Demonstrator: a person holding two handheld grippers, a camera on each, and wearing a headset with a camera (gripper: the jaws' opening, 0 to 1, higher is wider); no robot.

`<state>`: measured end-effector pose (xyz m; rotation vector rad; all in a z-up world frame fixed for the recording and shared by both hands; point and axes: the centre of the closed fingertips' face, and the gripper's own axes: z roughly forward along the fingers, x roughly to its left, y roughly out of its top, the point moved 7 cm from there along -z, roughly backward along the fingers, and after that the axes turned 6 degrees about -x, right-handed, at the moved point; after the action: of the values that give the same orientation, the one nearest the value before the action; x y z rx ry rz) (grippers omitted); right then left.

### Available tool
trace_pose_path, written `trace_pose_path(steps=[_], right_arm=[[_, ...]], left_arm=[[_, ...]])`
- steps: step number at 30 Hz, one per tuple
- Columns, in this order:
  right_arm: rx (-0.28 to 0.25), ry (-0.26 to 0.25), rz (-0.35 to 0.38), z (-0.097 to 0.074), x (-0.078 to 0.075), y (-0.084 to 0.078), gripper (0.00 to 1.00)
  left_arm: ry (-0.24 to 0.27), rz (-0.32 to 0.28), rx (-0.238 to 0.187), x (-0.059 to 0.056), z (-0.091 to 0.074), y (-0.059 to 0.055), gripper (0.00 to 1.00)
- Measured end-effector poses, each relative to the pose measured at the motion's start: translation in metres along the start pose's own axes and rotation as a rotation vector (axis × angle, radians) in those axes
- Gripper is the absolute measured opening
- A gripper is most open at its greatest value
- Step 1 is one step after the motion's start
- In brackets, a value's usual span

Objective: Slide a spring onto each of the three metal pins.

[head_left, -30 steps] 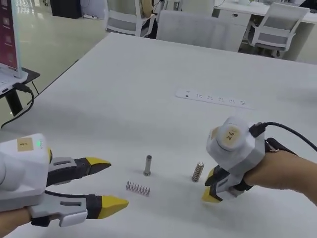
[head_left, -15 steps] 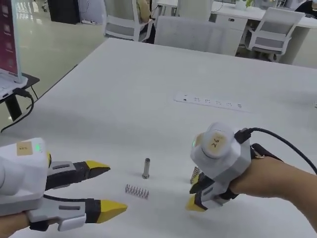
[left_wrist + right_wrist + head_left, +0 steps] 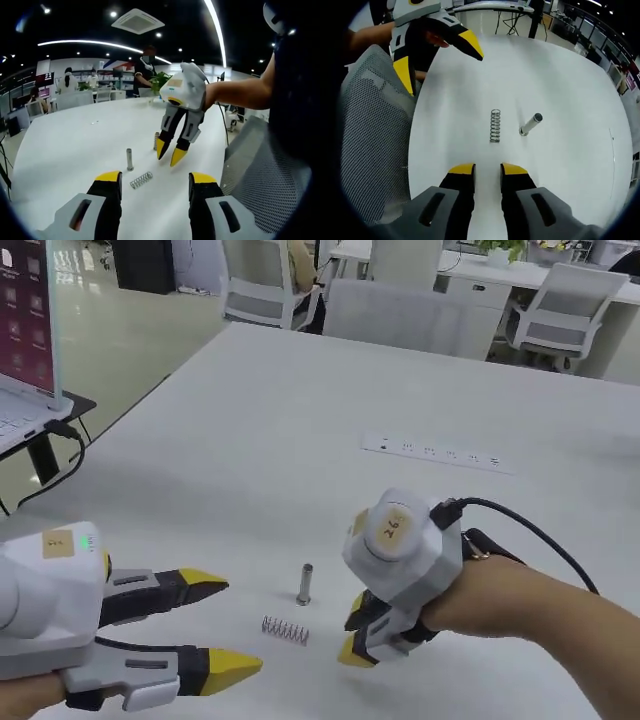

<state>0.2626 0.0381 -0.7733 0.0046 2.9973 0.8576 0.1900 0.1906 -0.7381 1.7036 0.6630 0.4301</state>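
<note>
A loose spring (image 3: 285, 630) lies flat on the white table (image 3: 300, 440), just in front of a bare upright metal pin (image 3: 305, 583). My right gripper (image 3: 351, 638) hovers close to the spring's right end, jaws a narrow gap apart and empty. In the right gripper view its jaws (image 3: 487, 169) point at the spring (image 3: 495, 125), with the pin (image 3: 531, 124) to the right. My left gripper (image 3: 230, 625) waits wide open left of the spring. The left gripper view shows the spring (image 3: 141, 180), the pin (image 3: 129, 159) and a second pin wearing a spring (image 3: 156, 140) behind the right gripper (image 3: 169, 152).
A white power strip (image 3: 440, 453) lies further back on the table. A laptop (image 3: 20, 360) stands on a side stand to the left. Office chairs (image 3: 265, 290) line the far edge. A black cable (image 3: 520, 530) trails from the right gripper.
My right gripper has moved left, away from the pin that carries a spring and toward the loose spring. The left gripper has stayed put and open.
</note>
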Motion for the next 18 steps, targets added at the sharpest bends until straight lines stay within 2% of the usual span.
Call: trace_pose_path(steps=[18], right_arm=[[-0.021,-0.002,0.0,0.025,-0.009,0.02,0.17]], left_arm=[[0.012,-0.006,0.003,0.003,-0.004,-0.004,0.48]])
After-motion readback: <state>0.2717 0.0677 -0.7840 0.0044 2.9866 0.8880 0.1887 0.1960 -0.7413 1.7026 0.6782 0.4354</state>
